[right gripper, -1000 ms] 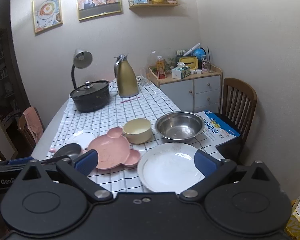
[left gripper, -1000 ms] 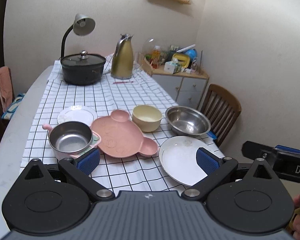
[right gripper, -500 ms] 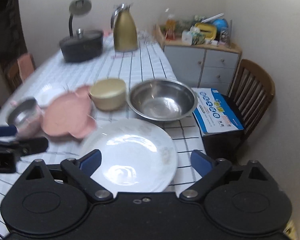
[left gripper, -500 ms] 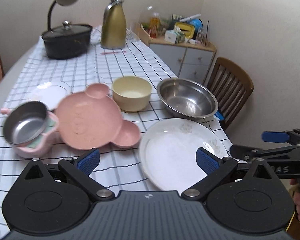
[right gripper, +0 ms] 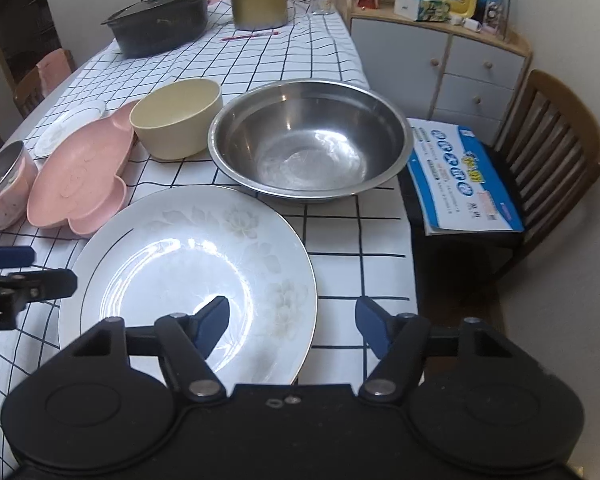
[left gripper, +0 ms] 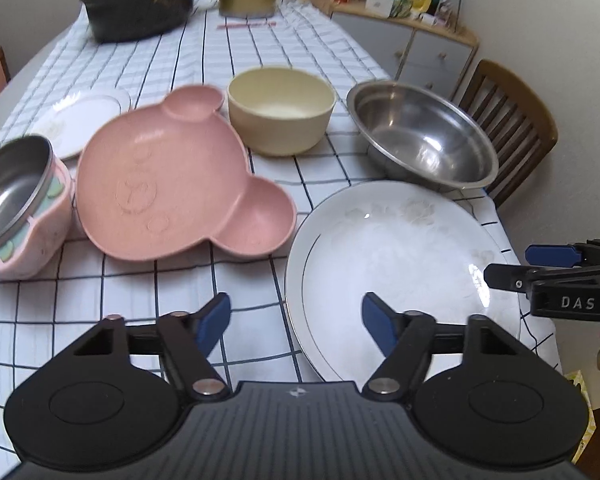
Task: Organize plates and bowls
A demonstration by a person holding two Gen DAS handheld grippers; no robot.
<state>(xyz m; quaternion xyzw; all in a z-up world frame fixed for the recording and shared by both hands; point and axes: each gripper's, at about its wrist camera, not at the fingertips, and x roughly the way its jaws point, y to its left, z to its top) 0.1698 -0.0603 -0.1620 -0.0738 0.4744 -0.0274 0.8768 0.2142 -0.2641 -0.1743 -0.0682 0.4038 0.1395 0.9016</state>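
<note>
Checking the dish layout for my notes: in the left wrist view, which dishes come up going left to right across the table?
Steel-lined pink cup → pink bear-shaped plate → cream bowl → steel bowl. The small white plate and the large white plate overlap others sideways, so they are left out.

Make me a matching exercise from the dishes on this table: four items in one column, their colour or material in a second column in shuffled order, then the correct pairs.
Items
1. bear-shaped plate
2. deep round bowl
3. wide basin
4. large flat plate

Descriptions
A. bare shiny steel
B. white with faint flowers
C. pink
D. pale cream yellow

Pairs: 1-C, 2-D, 3-A, 4-B
</note>
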